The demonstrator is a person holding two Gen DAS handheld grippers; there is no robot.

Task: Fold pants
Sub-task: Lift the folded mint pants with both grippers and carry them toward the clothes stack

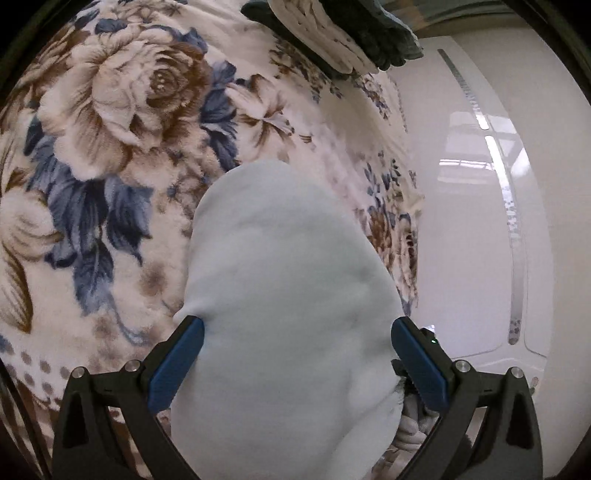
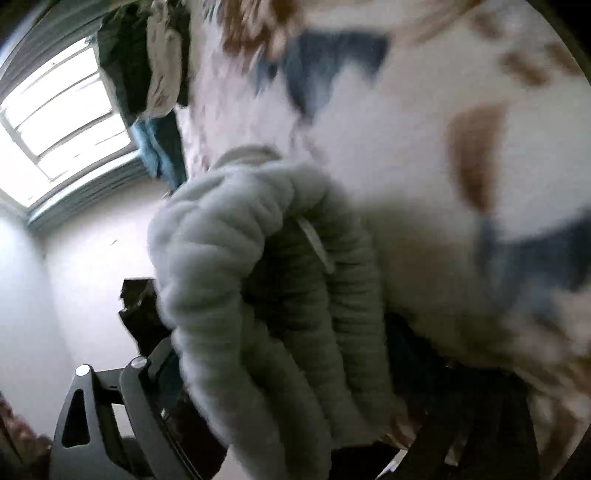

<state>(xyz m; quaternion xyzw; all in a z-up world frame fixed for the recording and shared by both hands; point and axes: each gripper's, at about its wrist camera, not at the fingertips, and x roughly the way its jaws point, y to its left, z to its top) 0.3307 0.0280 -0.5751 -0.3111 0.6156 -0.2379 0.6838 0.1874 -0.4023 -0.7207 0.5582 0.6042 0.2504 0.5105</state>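
Observation:
The pale blue fleece pants (image 1: 288, 280) lie bunched on a floral blanket (image 1: 122, 122). In the left wrist view my left gripper (image 1: 301, 332) stands wide, with the pants filling the gap between its blue pads (image 1: 177, 365). The left pad touches the cloth edge. The right wrist view is blurred. There the ribbed waistband of the pants (image 2: 236, 266) sits bunched between the wide jaws of my right gripper (image 2: 295, 354). Its left finger (image 2: 147, 373) shows beside the cloth, and the other finger is mostly hidden in dark blur.
A pile of dark and white clothes (image 1: 332, 33) rests at the blanket's far edge. A glossy white panel (image 1: 480, 203) runs along the right of the bed. The right wrist view has a bright window (image 2: 66, 122) and a blue cloth (image 2: 162, 155).

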